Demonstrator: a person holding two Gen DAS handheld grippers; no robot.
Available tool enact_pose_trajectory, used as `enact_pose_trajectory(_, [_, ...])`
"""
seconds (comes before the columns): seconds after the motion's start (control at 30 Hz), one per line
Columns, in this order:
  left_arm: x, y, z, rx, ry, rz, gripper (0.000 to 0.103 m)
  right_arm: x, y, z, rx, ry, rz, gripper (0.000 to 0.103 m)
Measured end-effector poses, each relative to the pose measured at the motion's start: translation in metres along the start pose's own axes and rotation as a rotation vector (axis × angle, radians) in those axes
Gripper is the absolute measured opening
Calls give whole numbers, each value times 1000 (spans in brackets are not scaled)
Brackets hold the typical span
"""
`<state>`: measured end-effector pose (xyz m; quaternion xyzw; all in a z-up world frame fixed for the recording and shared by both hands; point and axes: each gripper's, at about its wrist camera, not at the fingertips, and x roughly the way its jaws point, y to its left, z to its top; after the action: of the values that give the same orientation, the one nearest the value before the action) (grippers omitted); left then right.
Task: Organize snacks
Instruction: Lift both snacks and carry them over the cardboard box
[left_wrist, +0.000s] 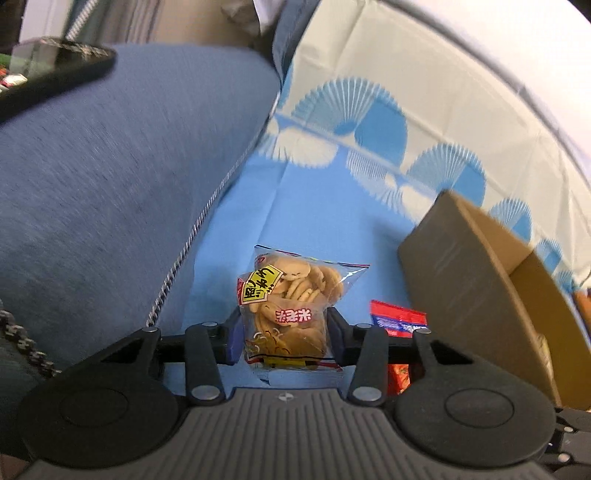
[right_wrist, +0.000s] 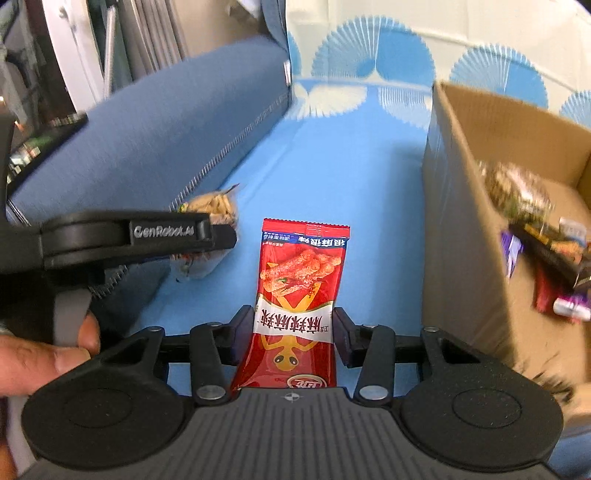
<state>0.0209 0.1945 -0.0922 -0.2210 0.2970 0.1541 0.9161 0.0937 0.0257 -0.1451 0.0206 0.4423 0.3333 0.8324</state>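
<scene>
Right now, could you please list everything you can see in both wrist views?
Clear cracker bag: one, tan contents, yellow label, between the left jaws.
Red snack packet: one, red and white, between the right jaws.
Cardboard box: one, brown, open, on the right, holding several blurred snacks.
Cloth: one, light blue with fan pattern, under everything.
Cushion: one, dark blue, on the left.
Left gripper: black, pressing the cracker bag.
Right gripper: black, pressing the red packet.
Hand: one, holding the left gripper's handle.

home living room, blue sofa cushion (left_wrist: 110, 155), patterned cloth (right_wrist: 332, 166), cardboard box (right_wrist: 465, 221)
</scene>
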Motion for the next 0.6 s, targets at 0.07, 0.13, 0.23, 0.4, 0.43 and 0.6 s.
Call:
enact_pose_trajectory(0.07, [-7, 0, 1, -5, -36, -7, 49, -9, -1, 3, 4, -35, 12, 48])
enact_pose_trajectory(0.13, [-12, -1, 2, -6, -60, -12, 49, -18, -2, 6, 3, -70, 24, 48])
enact_pose_trajectory(0.23, [-17, -3, 3, 1, -82, -16, 49, -32, -4, 12, -7, -129, 38, 48])
enact_pose_trajectory(0.4, [-26, -4, 4, 2, -106, -20, 49, -56, -7, 18, -27, -233, 61, 48])
enact_pose_trajectory(0.43, [-27, -3, 4, -8, -104, -22, 49, -62, -9, 18, -30, -248, 64, 48])
enact_pose_trajectory(0.6, [-33, 3, 6, -61, -80, -19, 49, -75, -18, 22, -28, -311, 76, 48])
